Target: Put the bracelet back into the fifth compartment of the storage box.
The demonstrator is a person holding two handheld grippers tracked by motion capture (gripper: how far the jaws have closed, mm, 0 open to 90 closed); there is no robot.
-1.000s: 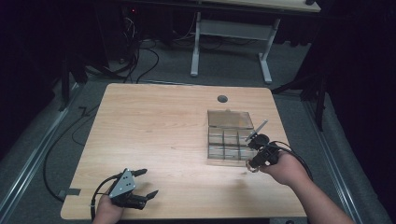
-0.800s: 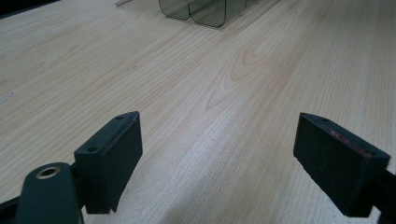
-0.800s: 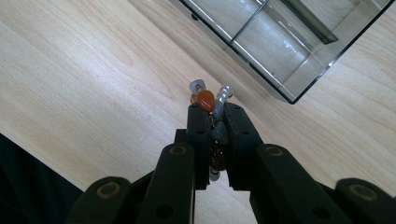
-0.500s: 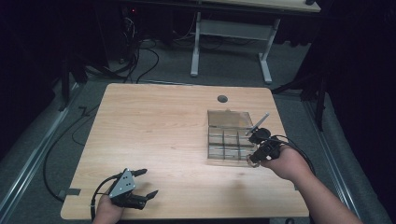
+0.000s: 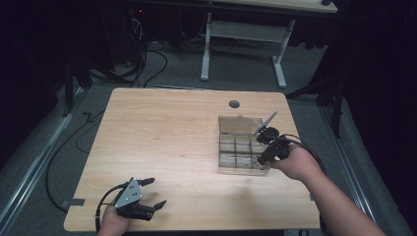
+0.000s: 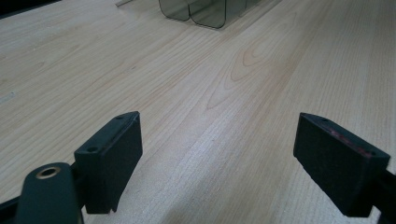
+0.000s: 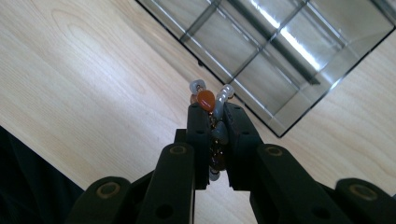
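On the wooden table (image 5: 162, 132), I note my right gripper (image 7: 215, 114) clamped on a beaded bracelet (image 7: 211, 103) beside the clear divided box (image 5: 237, 147), left gripper (image 5: 152, 192) wide apart.

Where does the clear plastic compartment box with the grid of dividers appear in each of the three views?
High view: the clear plastic compartment box sits right of centre on the wooden table, beside the right gripper.
Left gripper view: its smoky rounded corner is at the top edge, beyond the open jaws.
Right gripper view: it takes the upper right, beyond the jaws shut on a beaded bracelet.
Shared landmark: the table's light wood grain.
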